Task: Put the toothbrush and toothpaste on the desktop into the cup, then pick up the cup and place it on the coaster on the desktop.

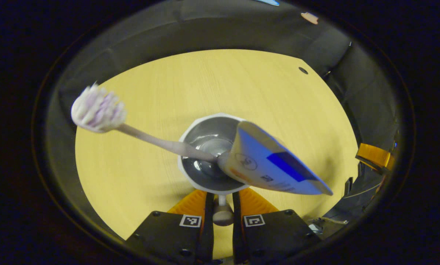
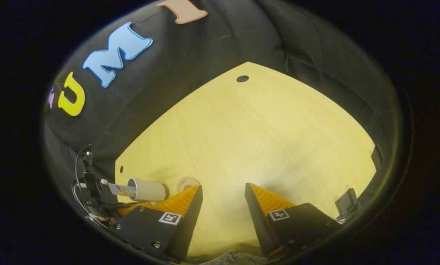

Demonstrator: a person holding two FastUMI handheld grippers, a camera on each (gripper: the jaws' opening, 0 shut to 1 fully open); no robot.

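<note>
A: Where do the tongs stand?

B: The left tongs [image 1: 222, 206] are clamped on the cup's handle [image 1: 222, 215], looking down into the cup [image 1: 209, 152], which holds the toothbrush [image 1: 131, 129] and toothpaste [image 1: 271, 162]. The right tongs [image 2: 223, 198] are apart and empty over the worktop [image 2: 260, 129].

A: And the coaster?

B: In the right gripper view the coaster [image 2: 186, 183] lies on the worktop just beside the cup. I'd keep the cup level, since both items lean out, then centre its base over the coaster before lowering.

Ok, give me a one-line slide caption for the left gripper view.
Left gripper shut on the cup handle, toothbrush and toothpaste standing inside, above the desktop.
</note>
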